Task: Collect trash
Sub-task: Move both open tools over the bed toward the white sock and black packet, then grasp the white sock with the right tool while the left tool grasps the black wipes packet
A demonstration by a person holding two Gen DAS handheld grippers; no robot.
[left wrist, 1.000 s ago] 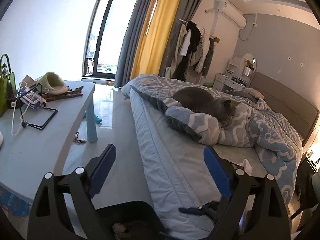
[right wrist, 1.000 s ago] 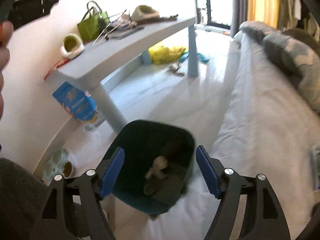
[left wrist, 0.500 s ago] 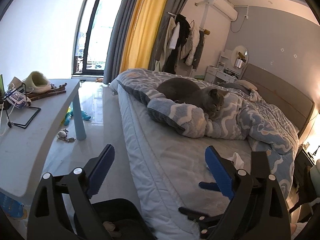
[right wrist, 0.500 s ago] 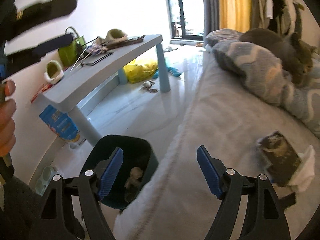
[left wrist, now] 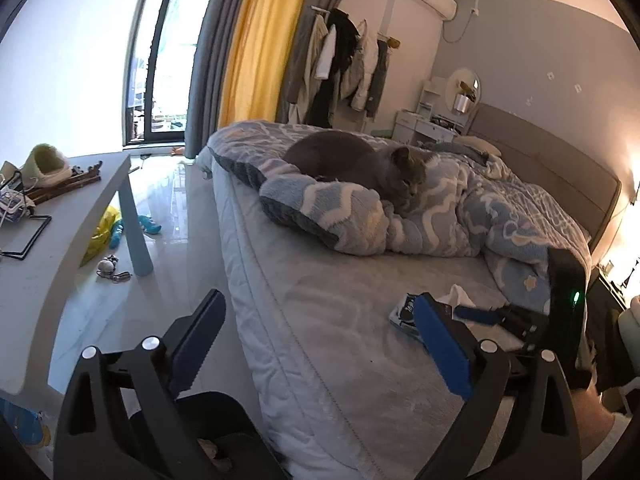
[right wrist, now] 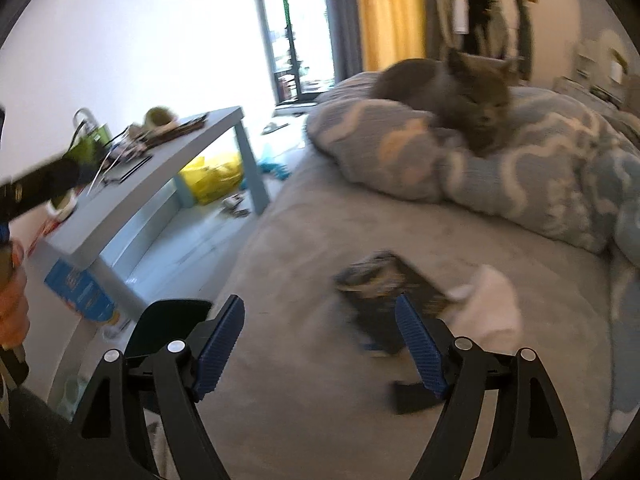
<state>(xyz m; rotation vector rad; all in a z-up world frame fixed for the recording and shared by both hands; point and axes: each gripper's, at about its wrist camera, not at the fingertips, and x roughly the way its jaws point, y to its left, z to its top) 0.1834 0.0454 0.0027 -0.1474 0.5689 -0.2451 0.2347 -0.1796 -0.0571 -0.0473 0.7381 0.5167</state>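
The right tool (right wrist: 320, 344) hangs over the near edge of the bed (right wrist: 304, 408) with its fingers apart and nothing between them; its aim suggests a reach for the trash just ahead. That trash is a dark flat packet (right wrist: 384, 284) lying on the sheet with a crumpled white tissue (right wrist: 492, 304) touching its right side, both just beyond the right-hand finger. They probably lie there simply where they were dropped. The left tool (left wrist: 320, 340) has just been opening further and stands wide and empty, low beside the mattress above the dark bin (right wrist: 168, 320) on the floor. The bin sits tight against the bed edge, likely so that picked pieces need only a short carry. Farther off, the worktop (left wrist: 44, 264) carries a green bag (right wrist: 90, 140) and clutter, with a yellow bag (right wrist: 212, 176) on the floor under it. At the far end a grey cat (left wrist: 360, 164) rests on the folded blanket (left wrist: 460, 216), well apart from the trash
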